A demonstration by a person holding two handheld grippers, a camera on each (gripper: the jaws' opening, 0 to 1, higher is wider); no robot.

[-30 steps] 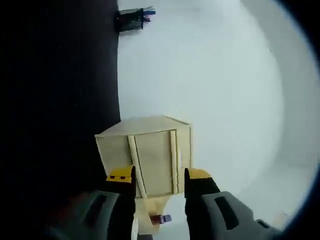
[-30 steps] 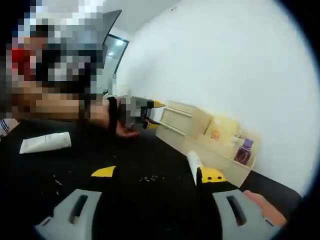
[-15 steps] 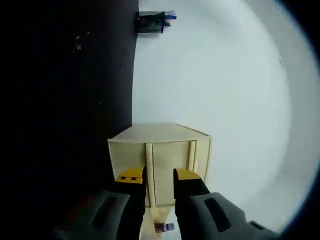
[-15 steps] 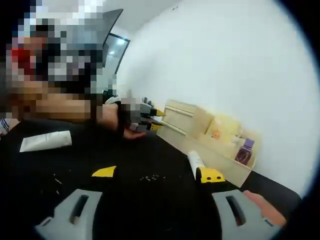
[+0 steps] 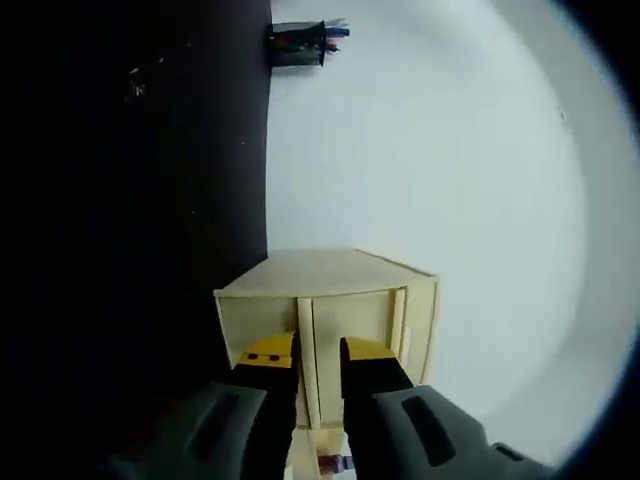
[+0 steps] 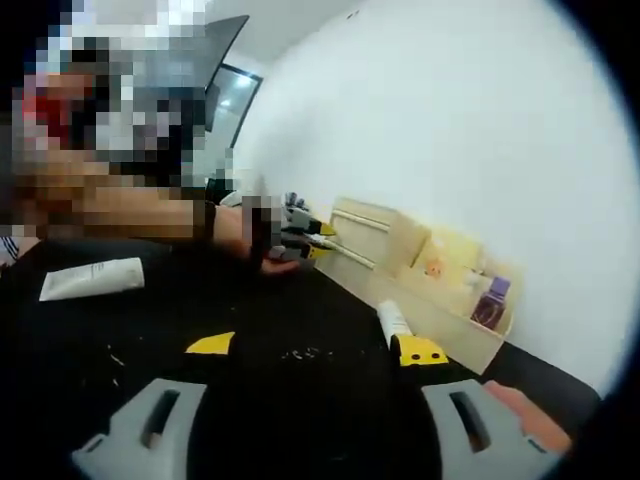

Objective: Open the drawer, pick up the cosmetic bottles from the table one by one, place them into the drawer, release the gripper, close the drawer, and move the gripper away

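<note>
A: What takes up the most room?
B: The white wall [image 6: 450,120], then the black tabletop [image 6: 270,330]. In the right gripper view the tabletop lies open from 9 to 6 o'clock, with a white tube [image 6: 92,279] at 9.

A: And the drawer unit?
B: The wooden drawer unit [image 5: 330,300] sits at the tabletop's edge against the wall. In the right gripper view its pulled-out drawer [image 6: 445,300] at 3 o'clock holds a purple bottle [image 6: 488,302].

A: The claws?
B: The left claw [image 5: 318,355] has its jaws nearly together around the pale vertical handle bar [image 5: 307,350] on the drawer front, at 6 o'clock. The right claw [image 6: 315,347] stands wide apart, with a white cosmetic bottle [image 6: 390,322] against its right tip; nothing is clamped.

A: Anything small?
B: A dark pen holder [image 5: 295,42] at 12 in the left gripper view.
</note>
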